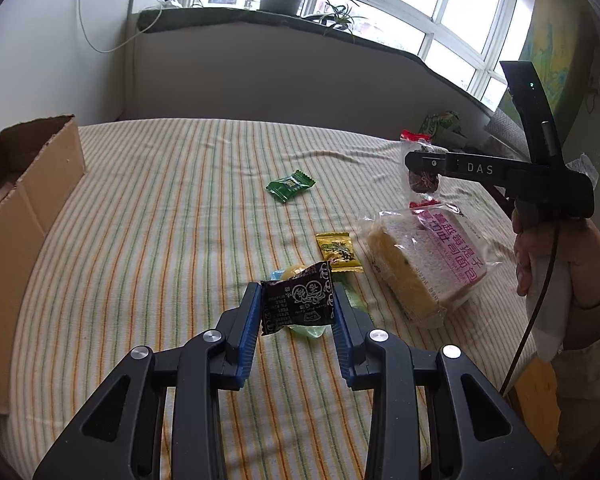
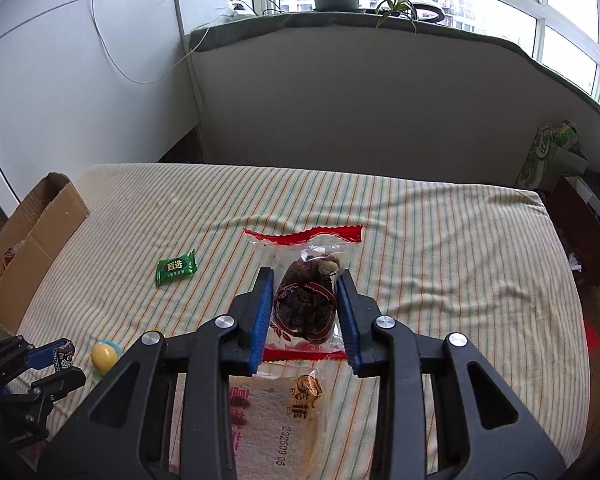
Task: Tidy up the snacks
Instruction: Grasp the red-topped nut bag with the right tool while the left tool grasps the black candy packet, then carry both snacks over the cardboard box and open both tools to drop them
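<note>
A cardboard box (image 1: 32, 184) stands at the left edge of the striped bed (image 1: 180, 208), flaps up. Well apart from it, a green candy (image 1: 290, 185) lies alone on the sheet. The left claw (image 1: 296, 306) is clamped on a black candy wrapper (image 1: 298, 300), held clear above a yellow ball sweet (image 2: 105, 354). Just beside these lie a yellow sachet (image 1: 338, 250) and a bagged sandwich bread (image 1: 424, 256). The right claw (image 2: 305, 302), gripped by a hand (image 1: 540, 256), pinches a clear red-edged packet of dried fruit (image 2: 306, 304) above the bread.
</note>
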`<action>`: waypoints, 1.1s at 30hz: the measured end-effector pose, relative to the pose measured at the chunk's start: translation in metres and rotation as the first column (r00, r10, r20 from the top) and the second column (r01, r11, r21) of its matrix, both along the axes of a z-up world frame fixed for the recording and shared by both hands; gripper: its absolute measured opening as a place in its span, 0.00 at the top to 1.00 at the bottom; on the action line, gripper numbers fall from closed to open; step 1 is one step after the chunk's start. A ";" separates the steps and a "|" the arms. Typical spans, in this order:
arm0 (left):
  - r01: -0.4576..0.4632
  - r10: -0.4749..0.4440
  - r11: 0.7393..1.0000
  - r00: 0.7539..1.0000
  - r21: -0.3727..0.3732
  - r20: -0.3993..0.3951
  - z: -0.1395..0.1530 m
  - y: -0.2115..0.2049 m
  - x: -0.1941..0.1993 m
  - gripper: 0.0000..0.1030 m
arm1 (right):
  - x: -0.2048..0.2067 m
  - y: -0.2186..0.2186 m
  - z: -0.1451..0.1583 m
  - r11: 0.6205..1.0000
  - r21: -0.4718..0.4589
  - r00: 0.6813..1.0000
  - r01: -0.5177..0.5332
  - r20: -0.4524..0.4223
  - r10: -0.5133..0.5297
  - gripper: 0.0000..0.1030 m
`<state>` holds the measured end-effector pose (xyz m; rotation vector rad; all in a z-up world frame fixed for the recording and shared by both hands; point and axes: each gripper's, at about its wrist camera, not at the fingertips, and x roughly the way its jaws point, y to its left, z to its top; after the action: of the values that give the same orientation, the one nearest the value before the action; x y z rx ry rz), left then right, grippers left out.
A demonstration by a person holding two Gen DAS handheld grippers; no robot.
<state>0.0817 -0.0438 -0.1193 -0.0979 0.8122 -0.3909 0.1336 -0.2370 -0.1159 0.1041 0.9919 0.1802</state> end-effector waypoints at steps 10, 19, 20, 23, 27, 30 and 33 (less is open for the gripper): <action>0.001 0.000 1.000 0.999 -0.021 0.049 0.018 0.006 -0.007 0.69 | -0.013 -0.015 0.036 0.995 0.027 0.989 0.099 0.110 -0.101 0.69; 0.003 0.009 0.999 0.974 -0.052 0.226 0.086 0.021 -0.023 0.69 | -0.048 0.000 0.126 0.996 0.000 0.962 0.091 0.257 -0.088 0.69; 0.006 0.008 0.998 0.970 -0.057 0.245 0.093 0.022 -0.027 0.69 | -0.053 0.004 0.134 0.996 -0.006 0.960 0.088 0.268 -0.083 0.69; 0.011 0.011 0.997 0.957 -0.074 0.291 0.109 0.029 -0.039 0.69 | -0.063 0.016 0.149 0.997 -0.021 0.955 0.078 0.288 -0.068 0.69; 0.004 0.025 0.996 0.947 -0.089 0.319 0.114 0.044 -0.053 0.69 | -0.068 0.039 0.157 0.998 -0.028 0.958 0.051 0.285 -0.041 0.69; -0.019 0.055 0.994 0.945 -0.112 0.321 0.112 0.061 -0.058 0.69 | -0.067 0.063 0.159 1.000 -0.027 0.960 0.013 0.279 -0.005 0.69; -0.061 0.100 0.990 0.941 -0.131 0.322 0.110 0.084 -0.061 0.69 | -0.062 0.091 0.158 0.999 -0.025 0.961 -0.036 0.272 0.041 0.69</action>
<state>0.0204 0.0406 -0.0094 -0.1718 0.4531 -0.3656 0.0713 -0.1459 0.0425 0.0404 0.7208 0.2140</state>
